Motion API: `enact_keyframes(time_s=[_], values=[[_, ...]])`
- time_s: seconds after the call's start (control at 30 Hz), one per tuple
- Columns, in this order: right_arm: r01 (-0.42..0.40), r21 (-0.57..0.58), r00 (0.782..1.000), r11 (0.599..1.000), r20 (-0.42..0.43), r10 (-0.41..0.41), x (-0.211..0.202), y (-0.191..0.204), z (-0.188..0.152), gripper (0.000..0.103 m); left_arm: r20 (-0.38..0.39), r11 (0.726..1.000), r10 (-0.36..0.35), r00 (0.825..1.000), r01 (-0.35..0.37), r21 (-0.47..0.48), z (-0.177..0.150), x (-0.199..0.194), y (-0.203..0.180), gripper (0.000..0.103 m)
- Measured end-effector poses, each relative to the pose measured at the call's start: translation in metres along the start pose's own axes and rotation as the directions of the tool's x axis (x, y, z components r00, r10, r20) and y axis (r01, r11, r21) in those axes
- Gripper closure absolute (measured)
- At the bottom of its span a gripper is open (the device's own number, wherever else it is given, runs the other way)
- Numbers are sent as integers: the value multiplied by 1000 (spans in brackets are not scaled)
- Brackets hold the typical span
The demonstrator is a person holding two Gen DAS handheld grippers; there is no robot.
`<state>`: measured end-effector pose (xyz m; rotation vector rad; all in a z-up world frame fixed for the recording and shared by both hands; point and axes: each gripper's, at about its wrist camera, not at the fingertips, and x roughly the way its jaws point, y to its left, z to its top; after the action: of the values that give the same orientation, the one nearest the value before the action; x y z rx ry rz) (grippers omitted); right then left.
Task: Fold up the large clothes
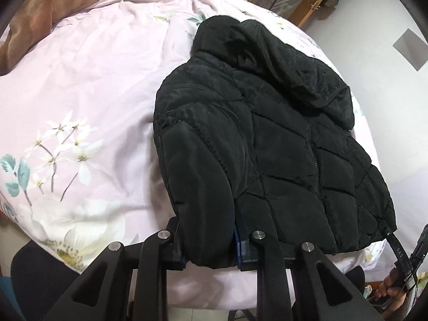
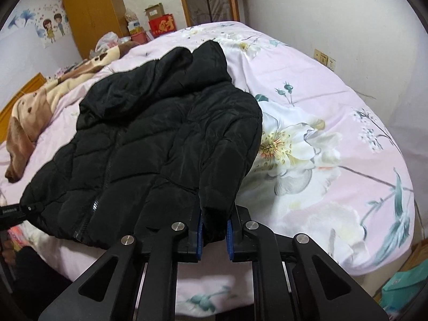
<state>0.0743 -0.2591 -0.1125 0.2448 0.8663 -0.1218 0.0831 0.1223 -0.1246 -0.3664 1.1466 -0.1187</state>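
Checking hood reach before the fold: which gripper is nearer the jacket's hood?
Hard to call. The left gripper clamps one sleeve cuff, the right gripper the other, both at the hem end of the jacket, with the hood at the far end.

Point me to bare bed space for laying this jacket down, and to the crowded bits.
Free: pink floral duvet between the black jacket and the brown plush blanket; also the wide stretch beyond the jacket's other sleeve, toward the wall. Crowded: the head end, under the blanket, and the near edge, where both grippers clamp the cuffs.
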Motion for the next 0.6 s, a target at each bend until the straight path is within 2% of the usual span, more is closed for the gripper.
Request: enact_keyframes(time_s=[0.33, 0.43, 0.6], values=[[-27, 9, 999, 1000, 18, 27, -49, 2, -12, 91, 28, 999, -46, 999, 45, 31, -8, -45, 3, 79], [-30, 5, 999, 1000, 23, 30, -65, 1, -15, 91, 34, 998, -52, 998, 51, 38, -2, -53, 4, 79], [-26, -31, 999, 999, 24, 27, -67, 9, -4, 91, 33, 997, -49, 998, 47, 65, 36, -39, -12, 79]])
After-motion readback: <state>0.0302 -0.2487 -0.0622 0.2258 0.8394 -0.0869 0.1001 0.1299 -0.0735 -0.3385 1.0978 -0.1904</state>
